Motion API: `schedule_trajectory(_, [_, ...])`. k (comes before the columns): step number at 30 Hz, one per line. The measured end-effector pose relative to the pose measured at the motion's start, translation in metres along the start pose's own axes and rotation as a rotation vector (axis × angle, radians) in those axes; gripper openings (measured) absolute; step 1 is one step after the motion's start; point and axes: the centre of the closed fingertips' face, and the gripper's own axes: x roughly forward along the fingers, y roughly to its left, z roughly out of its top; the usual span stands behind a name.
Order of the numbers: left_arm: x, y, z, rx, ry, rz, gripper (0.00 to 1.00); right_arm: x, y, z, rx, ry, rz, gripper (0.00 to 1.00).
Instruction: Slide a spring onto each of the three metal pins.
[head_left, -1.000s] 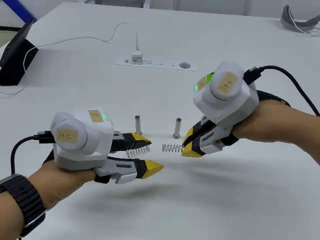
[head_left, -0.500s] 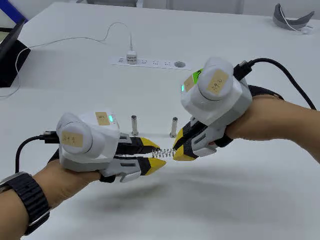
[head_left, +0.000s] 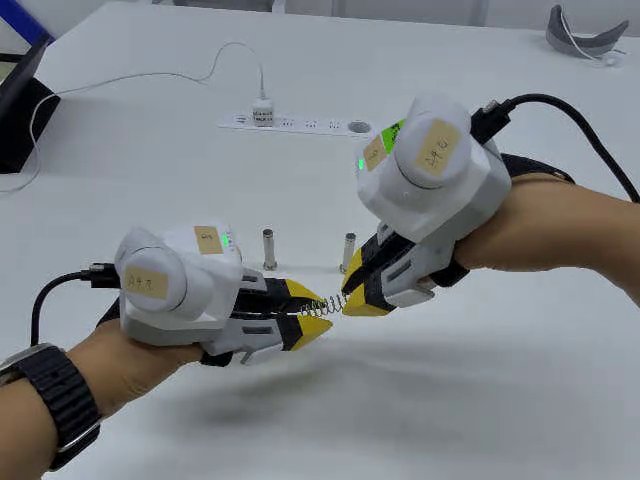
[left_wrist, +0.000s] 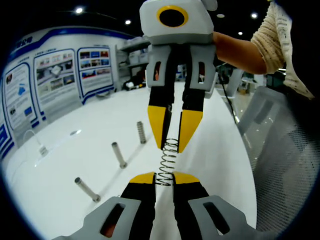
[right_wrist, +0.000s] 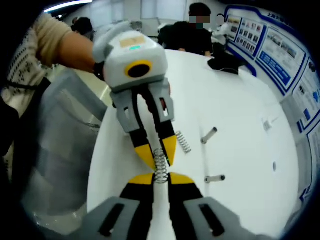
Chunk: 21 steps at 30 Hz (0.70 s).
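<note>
A thin metal spring hangs stretched in the air between my two grippers. My left gripper is shut on its near end. My right gripper is shut on the other end. Two upright metal pins stand on the white table just behind the grippers. The left gripper view has three pins in a row, all bare. A second spring lies loose on the table beside the left gripper.
A white power strip with a plugged-in cable lies further back. A black device stands at the left table edge, and a grey headband-like object at the far right corner. A mesh chair is beside the table.
The left gripper moved right from the loose spring and shut on the free end of the spring held by the right gripper. That spring is now lifted off the table.
</note>
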Motion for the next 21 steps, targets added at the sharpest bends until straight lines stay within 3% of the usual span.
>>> schedule_trajectory(8, [0.001,-0.006,0.003,0.009,0.001,-0.008,0.12,-0.008,0.003,0.022,-0.033,-0.055,-0.004,0.12])
schedule_trajectory(21, [0.001,-0.008,0.01,0.002,-0.011,-0.002,0.11,-0.007,0.007,0.04,-0.058,-0.116,0.002,0.12])
